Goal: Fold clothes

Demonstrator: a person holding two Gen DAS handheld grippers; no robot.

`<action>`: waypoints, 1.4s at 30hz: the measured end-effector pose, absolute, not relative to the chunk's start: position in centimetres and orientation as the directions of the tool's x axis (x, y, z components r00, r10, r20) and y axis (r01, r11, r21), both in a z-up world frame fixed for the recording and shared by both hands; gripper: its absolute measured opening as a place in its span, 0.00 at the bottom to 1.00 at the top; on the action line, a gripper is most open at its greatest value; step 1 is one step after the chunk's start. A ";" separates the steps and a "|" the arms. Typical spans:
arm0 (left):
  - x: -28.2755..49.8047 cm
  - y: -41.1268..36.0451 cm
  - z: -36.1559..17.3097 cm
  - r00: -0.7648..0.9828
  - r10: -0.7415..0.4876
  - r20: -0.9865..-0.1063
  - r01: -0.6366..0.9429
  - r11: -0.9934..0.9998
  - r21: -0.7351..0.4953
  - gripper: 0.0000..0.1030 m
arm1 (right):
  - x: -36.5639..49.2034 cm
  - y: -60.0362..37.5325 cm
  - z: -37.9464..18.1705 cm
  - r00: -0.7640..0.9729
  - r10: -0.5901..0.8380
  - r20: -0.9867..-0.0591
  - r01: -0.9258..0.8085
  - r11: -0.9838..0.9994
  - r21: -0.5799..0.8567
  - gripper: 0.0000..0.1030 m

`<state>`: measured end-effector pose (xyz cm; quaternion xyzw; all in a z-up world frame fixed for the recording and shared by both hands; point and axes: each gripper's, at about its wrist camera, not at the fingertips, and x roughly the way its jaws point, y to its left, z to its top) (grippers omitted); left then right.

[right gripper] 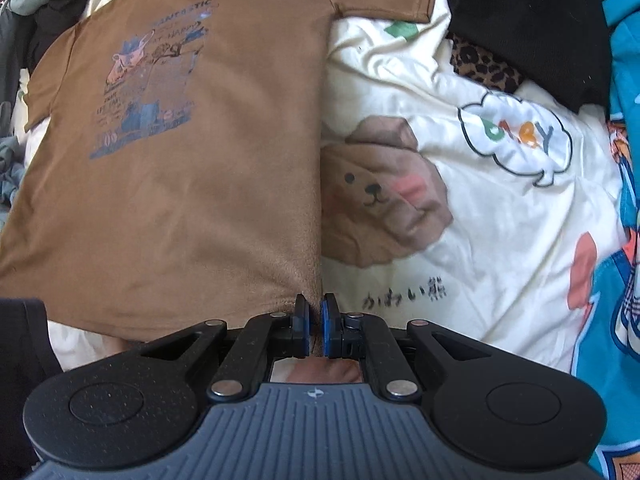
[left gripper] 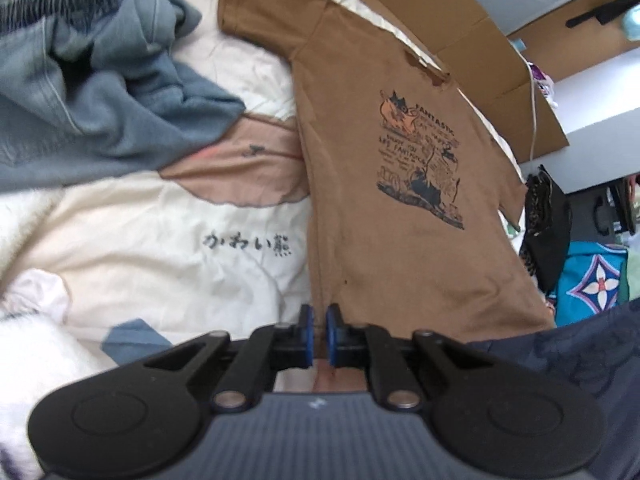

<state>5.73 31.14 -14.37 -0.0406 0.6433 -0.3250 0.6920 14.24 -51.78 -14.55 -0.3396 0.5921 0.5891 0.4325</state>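
Note:
A brown T-shirt [left gripper: 360, 184] with a dark blue and orange print lies front-up on a cream bedspread [left gripper: 168, 240]. In the left wrist view my left gripper [left gripper: 319, 334] is shut on the shirt's bottom hem at its left corner, lifting the cloth. In the right wrist view the same brown T-shirt [right gripper: 192, 184] fills the left half, and my right gripper [right gripper: 316, 332] is shut on the hem at the right corner. Both corners rise off the bed while the sleeves and collar lie flat at the far end.
A heap of blue-grey clothes [left gripper: 92, 80] sits at the left. Cardboard [left gripper: 492, 48] and a grey table top [left gripper: 600, 104] stand past the shirt. Black cloth [right gripper: 528, 20] and a bright blue printed garment [right gripper: 620, 240] lie at the right. The cream bedspread [right gripper: 500, 208] carries a bear print.

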 end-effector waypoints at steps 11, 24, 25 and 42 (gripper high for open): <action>6.6 32.0 -15.6 -0.048 -0.426 -0.903 0.372 0.832 -0.412 0.06 | 13.7 -52.7 -18.2 -0.377 0.020 -0.926 -0.921 0.097 0.377 0.04; 6.3 32.0 -23.7 -0.092 -0.298 -0.950 0.330 0.891 -0.311 0.07 | 12.7 -50.6 -25.9 -0.397 -0.063 -0.915 -0.908 0.172 0.382 0.18; 6.2 32.0 -23.8 -0.092 -0.292 -0.952 0.336 0.891 -0.306 0.07 | 12.9 -50.5 -26.1 -0.404 -0.056 -0.913 -0.902 0.189 0.388 0.29; 6.1 32.0 -25.6 -0.085 -0.284 -0.955 0.311 0.903 -0.297 0.07 | 10.2 -51.6 -30.9 -0.456 -0.018 -0.890 -0.877 0.179 0.446 0.25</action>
